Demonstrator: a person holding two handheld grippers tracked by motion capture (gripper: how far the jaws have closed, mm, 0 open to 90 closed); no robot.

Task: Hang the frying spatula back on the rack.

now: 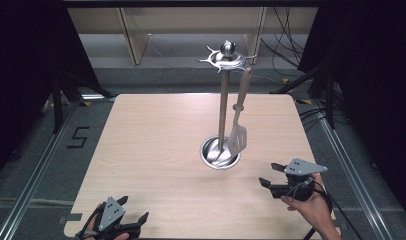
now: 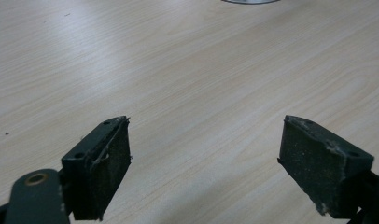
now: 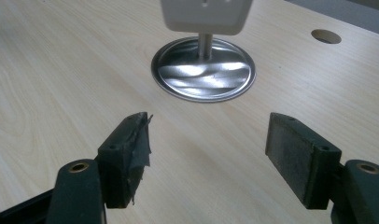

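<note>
Utensil stand (image 1: 222, 100): upright near the middle of the wooden surface (image 1: 156, 150), pole rising from a round steel base (image 1: 219, 153) to a hooked crown (image 1: 224, 59) with a ball knob; wide dish-shaped base presumably there to keep the tall pole from tipping. Spatula (image 1: 238, 125): hung by the handle end from a crown hook, slotted blade down, just over the base rim on the right side; hung rather than laid flat, so free of the surface and probably still able to swing. Right gripper (image 1: 269, 176): at the near right of the surface, in a hand (image 1: 313, 207), pointed toward the stand; jaws spread wide, nothing between them, pads apart over bare wood; in the right gripper view aimed straight at the base (image 3: 204, 70) with the pale spatula blade (image 3: 205, 16) hanging at the top edge, placed well short of both, likely to leave the hanging tool undisturbed. Left gripper (image 1: 133, 210): at the near left edge, well apart from the stand; jaws likewise wide and empty, in the left gripper view (image 2: 204, 154) over plain wood, a sliver of base (image 2: 250, 1) at the top; seemingly parked out of the way. Hole (image 3: 326, 36) through the surface beyond the base. Nothing held by either gripper.
</note>
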